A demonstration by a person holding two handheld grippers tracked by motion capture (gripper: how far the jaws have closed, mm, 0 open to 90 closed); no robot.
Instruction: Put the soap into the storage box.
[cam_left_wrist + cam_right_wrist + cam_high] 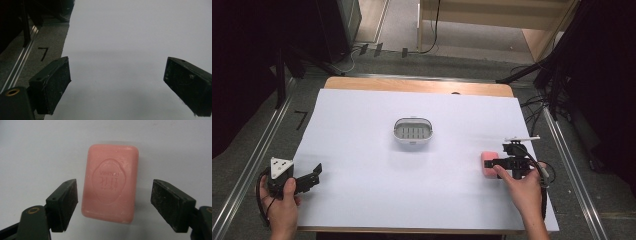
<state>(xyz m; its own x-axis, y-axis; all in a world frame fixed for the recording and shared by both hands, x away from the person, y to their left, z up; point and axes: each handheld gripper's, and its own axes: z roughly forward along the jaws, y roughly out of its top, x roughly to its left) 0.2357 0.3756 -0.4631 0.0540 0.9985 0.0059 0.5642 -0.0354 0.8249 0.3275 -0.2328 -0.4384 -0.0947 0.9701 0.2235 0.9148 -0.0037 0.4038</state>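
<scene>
The right gripper (113,202) stands with its jaws apart on either side of the pink rectangular soap bar (111,182), pads not touching it; the bar lies flat on the white table sheet (362,200), right of the white oval soap dish (412,131). The left gripper (117,85) rests wide open, empty.

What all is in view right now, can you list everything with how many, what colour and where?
soap bar: one, pink, lying flat on the sheet toward the table's right side, between the right gripper's jaws but not touched by them
soap dish: one, pale grey with a slotted insert, near the middle of the sheet
sheet: one, white, covering most of the table
table: one, wooden, its far edge bare beyond the sheet
left gripper: one, black, at the sheet's near left edge, jaws wide apart, nothing between them
right gripper: one, black, at the soap bar, jaws open on either side of it
hands: two, each holding a gripper
</scene>
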